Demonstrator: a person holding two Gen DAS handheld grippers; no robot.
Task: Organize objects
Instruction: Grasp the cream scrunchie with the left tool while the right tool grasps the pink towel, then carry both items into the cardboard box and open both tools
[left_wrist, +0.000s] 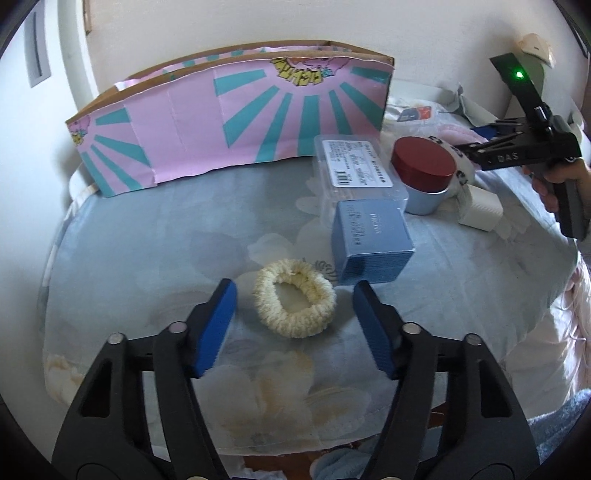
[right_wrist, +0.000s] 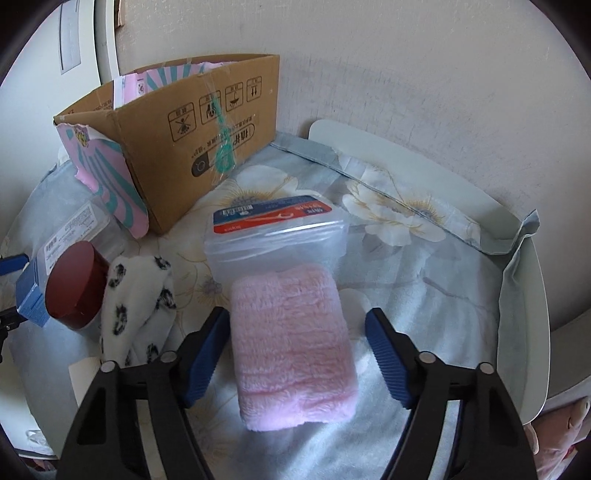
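A cream scrunchie (left_wrist: 294, 298) lies on the flowered cloth between the open fingers of my left gripper (left_wrist: 295, 295). A blue box (left_wrist: 371, 242), a clear plastic case (left_wrist: 355, 168) and a red-lidded jar (left_wrist: 423, 162) sit beyond it to the right. A folded pink fluffy cloth (right_wrist: 293, 347) lies between the open fingers of my right gripper (right_wrist: 297, 321). Behind it is a clear lidded box (right_wrist: 277, 230). The open cardboard box (left_wrist: 229, 118) stands at the back; it also shows in the right wrist view (right_wrist: 199, 136).
A white cloth with black spots (right_wrist: 136, 306) lies beside the jar (right_wrist: 75, 286). A white cube (left_wrist: 480, 210) sits near the right gripper's body (left_wrist: 524, 151). The wall is close behind. The table edge (right_wrist: 532, 295) curves at the right.
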